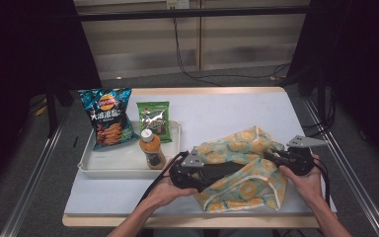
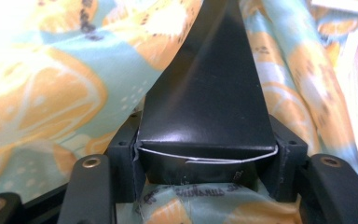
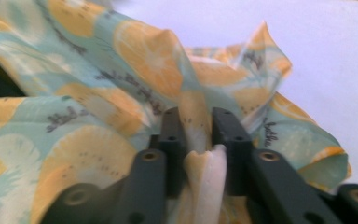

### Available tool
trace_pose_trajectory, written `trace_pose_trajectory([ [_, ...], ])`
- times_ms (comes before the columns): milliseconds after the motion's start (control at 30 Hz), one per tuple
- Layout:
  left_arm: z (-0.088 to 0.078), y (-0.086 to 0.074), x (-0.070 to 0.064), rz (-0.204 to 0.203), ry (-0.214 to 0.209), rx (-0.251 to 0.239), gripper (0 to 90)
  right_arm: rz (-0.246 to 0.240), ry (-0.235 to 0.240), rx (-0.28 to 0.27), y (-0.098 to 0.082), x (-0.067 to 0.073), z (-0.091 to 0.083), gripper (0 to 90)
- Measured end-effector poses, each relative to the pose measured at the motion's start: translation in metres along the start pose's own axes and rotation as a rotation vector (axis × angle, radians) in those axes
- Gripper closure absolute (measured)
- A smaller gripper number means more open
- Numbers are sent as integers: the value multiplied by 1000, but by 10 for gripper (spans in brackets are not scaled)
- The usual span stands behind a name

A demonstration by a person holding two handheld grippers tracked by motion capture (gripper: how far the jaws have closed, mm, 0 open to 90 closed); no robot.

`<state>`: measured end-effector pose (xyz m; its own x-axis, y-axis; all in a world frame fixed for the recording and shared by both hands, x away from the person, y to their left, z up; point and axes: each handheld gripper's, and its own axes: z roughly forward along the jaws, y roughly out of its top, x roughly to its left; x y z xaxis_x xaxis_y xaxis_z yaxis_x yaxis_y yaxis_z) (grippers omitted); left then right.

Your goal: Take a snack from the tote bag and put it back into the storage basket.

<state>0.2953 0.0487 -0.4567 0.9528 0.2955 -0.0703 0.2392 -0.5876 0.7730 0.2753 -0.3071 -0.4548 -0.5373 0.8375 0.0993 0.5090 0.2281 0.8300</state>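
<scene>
Bag: orange-print cloth bag (image 1: 246, 168), crumpled on the white table mat (image 1: 217, 111), just right of the tray (image 1: 123, 160)
Left gripper: (image 1: 197, 170) pushed into the bag's left side; jaws pinch a black box (image 2: 205, 102), cloth draped around it
Right gripper: (image 1: 288, 158) at the bag's right edge; jaws pressed on a bunched fold of the cloth (image 3: 198, 135)
Hands: left hand (image 1: 165, 190) and right hand (image 1: 303, 180) hold the grippers, near the bag's front side
Tray contents: chip bag (image 1: 106, 118), green packet (image 1: 154, 118), bottle (image 1: 151, 148), all left of the bag
Box depth: probably partly inside the bag, close view too tight to confirm
</scene>
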Motion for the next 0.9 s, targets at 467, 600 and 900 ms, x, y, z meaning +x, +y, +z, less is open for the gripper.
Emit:
trace_pose_trajectory([
  [467, 21, 18, -3, 23, 9, 39, 387, 10, 60, -99, 14, 8, -20, 395],
  [600, 28, 19, -2, 55, 28, 101, 372, -5, 67, -115, 19, 12, -24, 361],
  [900, 35, 19, 0, 32, 18, 147, 432, -47, 111, -71, 20, 23, -13, 290],
])
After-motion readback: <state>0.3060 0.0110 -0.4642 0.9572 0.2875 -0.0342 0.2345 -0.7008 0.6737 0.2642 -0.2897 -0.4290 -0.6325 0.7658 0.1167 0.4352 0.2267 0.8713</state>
